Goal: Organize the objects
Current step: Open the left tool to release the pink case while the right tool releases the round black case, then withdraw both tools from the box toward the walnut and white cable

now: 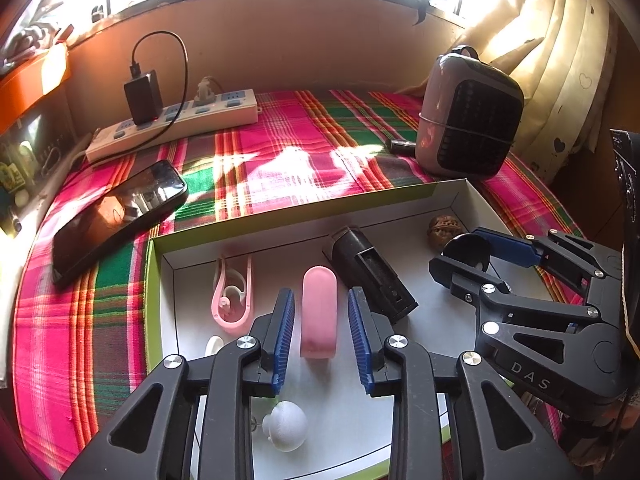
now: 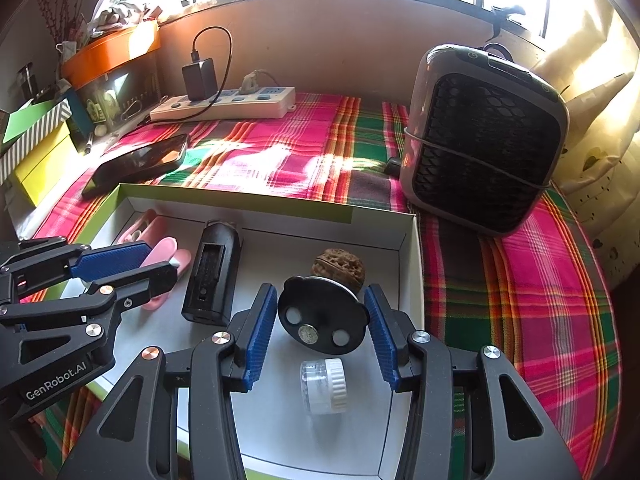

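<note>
Sunlit windowsill, plaid cloth, white tray, left gripper jaws apart around pink case, right gripper jaws clamped on black disc

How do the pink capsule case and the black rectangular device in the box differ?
Colour: the pink capsule case is pale pink; the black rectangular device is black. Shape: the case is smooth with rounded ends, the device boxy with an open slot on top. Position: the case lies between the pads of the left gripper, untouched; the device lies just right of them. Both lie flat on the floor of the box.

Box wall and heater hem the right; left cloth open.
</note>
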The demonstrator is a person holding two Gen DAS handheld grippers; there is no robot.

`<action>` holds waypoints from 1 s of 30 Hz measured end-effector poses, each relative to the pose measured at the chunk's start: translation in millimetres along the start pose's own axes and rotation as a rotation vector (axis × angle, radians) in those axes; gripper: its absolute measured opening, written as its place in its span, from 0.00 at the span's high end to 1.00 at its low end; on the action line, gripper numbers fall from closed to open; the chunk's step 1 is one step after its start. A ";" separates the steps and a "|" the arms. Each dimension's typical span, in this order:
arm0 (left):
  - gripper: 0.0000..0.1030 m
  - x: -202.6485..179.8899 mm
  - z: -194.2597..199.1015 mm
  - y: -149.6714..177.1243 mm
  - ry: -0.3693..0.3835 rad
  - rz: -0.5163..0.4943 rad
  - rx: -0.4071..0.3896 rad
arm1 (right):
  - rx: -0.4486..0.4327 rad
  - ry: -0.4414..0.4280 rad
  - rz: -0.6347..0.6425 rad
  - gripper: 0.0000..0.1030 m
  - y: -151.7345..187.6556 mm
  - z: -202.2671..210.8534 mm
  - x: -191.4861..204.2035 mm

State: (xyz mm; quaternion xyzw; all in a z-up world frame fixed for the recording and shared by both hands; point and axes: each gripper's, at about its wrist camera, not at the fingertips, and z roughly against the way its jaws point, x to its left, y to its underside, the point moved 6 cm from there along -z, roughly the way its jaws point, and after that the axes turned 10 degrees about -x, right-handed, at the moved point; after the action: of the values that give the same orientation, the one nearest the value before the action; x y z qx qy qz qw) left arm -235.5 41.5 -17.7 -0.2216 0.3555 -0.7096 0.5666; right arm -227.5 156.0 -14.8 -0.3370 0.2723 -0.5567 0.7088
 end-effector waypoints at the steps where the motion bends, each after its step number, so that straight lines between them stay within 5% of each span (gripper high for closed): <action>1: 0.73 0.5 0.4 -0.1 -0.002 0.001 -0.001 | -0.002 -0.001 -0.003 0.54 0.1 0.7 -0.4; 30: 0.69 -4.9 48.2 1.6 -0.036 -0.020 -0.077 | -0.085 -0.004 -0.051 0.49 -3.9 47.2 2.7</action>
State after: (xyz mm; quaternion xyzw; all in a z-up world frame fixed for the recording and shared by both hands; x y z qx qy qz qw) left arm -198.6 33.8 12.8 -0.2598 0.3701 -0.6968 0.5568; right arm -193.3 161.0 17.7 -0.3748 0.2857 -0.5617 0.6800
